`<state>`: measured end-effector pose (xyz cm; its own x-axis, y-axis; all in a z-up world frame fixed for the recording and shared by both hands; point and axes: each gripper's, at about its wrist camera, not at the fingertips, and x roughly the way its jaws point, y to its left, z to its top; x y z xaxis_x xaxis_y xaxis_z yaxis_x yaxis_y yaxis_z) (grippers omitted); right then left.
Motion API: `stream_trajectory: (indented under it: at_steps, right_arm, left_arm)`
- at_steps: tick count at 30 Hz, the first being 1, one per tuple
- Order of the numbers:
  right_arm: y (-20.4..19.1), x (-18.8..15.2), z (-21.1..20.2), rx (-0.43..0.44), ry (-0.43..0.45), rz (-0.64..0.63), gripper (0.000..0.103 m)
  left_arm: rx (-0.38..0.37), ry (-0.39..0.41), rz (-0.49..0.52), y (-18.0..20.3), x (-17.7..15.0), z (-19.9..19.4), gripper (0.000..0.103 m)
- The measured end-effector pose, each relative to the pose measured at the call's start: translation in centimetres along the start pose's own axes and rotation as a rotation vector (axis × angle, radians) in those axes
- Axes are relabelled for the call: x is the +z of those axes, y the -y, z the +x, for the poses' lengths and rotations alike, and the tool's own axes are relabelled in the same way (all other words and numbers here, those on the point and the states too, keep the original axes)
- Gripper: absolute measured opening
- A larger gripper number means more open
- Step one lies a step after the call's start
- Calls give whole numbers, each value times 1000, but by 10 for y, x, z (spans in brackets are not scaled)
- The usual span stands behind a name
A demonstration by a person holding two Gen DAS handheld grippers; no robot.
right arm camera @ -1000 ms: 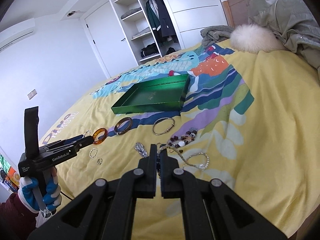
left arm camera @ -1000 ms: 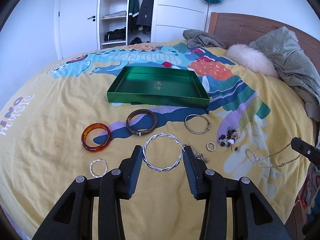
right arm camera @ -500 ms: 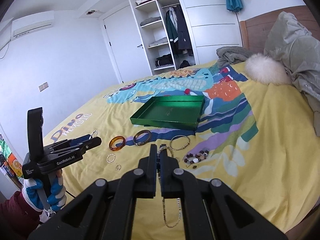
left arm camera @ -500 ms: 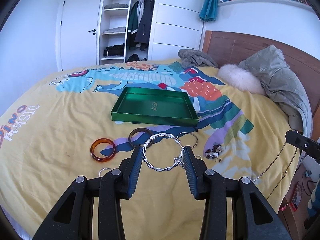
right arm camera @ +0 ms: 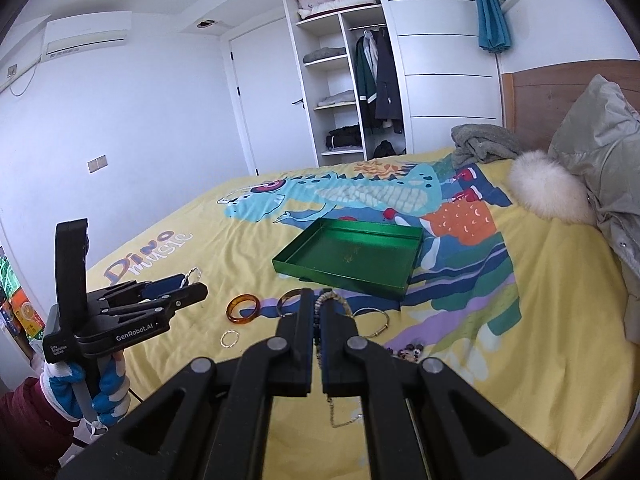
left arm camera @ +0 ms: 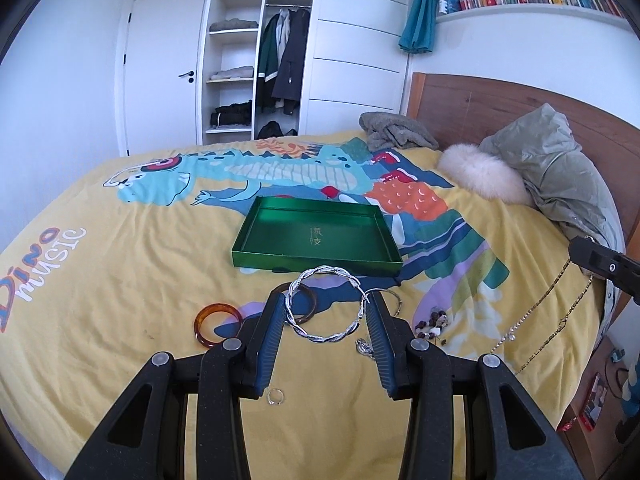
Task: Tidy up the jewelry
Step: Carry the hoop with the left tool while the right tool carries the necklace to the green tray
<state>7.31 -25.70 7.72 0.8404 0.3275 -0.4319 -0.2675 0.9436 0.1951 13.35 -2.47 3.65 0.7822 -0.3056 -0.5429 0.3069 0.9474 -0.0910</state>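
The left gripper [left arm camera: 325, 312] has its jaws spread wide yet clamped on a twisted silver bangle [left arm camera: 326, 304], lifted above the yellow bedspread [left arm camera: 120, 280]. The right gripper [right arm camera: 317, 320] has its jaws nearly closed, pinching a thin chain [right arm camera: 334, 412] that dangles below them. On the cover beneath lie a small silver ring [left arm camera: 275, 397], an amber bangle [left arm camera: 216, 322], a dark brown bangle [left arm camera: 309, 304] and a bead bracelet [left arm camera: 434, 322]. Farther off sits the green tray [left arm camera: 276, 256], empty, short of a white fur pillow [left arm camera: 480, 178]
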Motion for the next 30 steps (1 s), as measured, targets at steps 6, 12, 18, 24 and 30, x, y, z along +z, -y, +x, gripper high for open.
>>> stream_trajectory:
  at_steps: [6, 12, 18, 24, 30]
  right_arm:
    - [4, 16, 15, 1, -4, -16, 2]
    - [10, 38, 38, -7, -14, -41, 2]
    - [22, 66, 76, -28, -21, -66, 2]
    - [33, 99, 136, -43, -27, -80, 2]
    - [39, 122, 212, -6, -35, -82, 2]
  left_arm:
    - [3, 0, 10, 1, 15, 11, 41]
    - [7, -4, -3, -4, 34, 29, 41]
    - [33, -20, -8, -14, 59, 61, 41]
    - [64, -57, -28, -25, 86, 116, 41]
    - [102, -110, -48, -36, 101, 186, 41]
